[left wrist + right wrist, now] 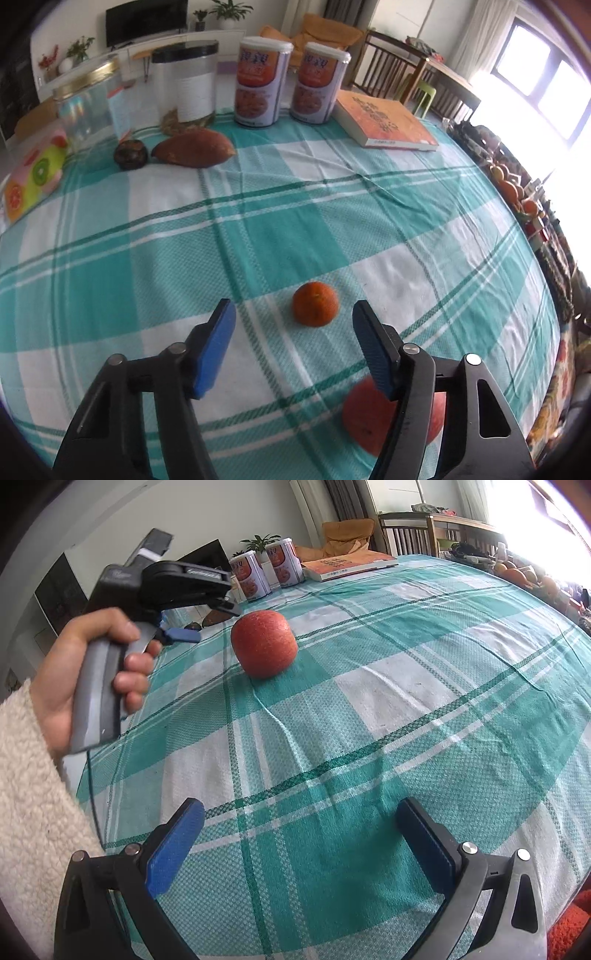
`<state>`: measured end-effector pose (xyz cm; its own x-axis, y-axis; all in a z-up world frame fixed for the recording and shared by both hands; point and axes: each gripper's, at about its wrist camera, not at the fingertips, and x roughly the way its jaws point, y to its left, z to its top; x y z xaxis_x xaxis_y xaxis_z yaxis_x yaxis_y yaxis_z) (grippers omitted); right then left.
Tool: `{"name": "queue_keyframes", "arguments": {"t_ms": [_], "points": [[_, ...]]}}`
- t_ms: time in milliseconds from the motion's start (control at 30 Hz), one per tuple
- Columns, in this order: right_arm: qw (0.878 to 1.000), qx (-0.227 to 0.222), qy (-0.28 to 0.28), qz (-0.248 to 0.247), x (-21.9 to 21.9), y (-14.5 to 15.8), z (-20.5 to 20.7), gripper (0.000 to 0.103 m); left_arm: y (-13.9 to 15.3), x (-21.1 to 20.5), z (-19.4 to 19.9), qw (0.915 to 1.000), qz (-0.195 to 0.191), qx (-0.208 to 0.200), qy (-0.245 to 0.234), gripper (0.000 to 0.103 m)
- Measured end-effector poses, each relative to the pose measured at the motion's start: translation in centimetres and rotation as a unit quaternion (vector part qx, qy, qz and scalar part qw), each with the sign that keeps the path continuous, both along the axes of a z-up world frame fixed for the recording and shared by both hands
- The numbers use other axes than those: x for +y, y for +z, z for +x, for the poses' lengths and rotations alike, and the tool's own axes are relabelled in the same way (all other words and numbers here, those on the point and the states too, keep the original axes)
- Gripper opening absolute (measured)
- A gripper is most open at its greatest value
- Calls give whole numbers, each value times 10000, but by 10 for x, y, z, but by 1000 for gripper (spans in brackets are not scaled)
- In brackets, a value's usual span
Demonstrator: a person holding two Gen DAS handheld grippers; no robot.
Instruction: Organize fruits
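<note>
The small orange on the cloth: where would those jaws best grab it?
Across its round middle, coming down from above. The small orange sits alone on the checked tablecloth, its sides clear, and already lies just ahead of the open left gripper.

The left gripper (293,321) fills the lower frame, its blue-padded fingers (216,347) apart with nothing pressed between them. A small orange (315,304) sits on the checked teal-and-white tablecloth (258,229) just beyond the fingertips, between them in the picture and touching neither. A red apple (364,421) lies at lower right, partly hidden behind the right finger. At upper left rest a sweet potato (194,149) and, just beside it, a dark round fruit (130,155). Behind them stand two clear jars (88,99), and at top centre two printed cans (263,83). An orange book (386,122) lies flat at upper right.
</note>
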<state>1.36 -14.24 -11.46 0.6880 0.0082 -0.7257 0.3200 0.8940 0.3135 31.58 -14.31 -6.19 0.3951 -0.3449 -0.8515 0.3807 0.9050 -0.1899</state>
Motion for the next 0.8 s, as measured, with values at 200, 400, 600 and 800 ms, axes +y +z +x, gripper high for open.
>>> {"name": "queue_keyframes", "arguments": {"t_ms": [200,400,600,800], "points": [[10000,-4,-2,-9,0,0,0,103,-23,-26,10,9978,494,334,-285,34],[10000,-4,-3,-20,1,0,0,103,-9,7,-7,9998,189,90,71,30],[9999,18,-2,-118,3,0,1,103,17,78,-77,9994,198,-177,239,30],[9998,45,9,-215,6,-1,1,103,7,135,-160,9976,432,-341,430,31]]}}
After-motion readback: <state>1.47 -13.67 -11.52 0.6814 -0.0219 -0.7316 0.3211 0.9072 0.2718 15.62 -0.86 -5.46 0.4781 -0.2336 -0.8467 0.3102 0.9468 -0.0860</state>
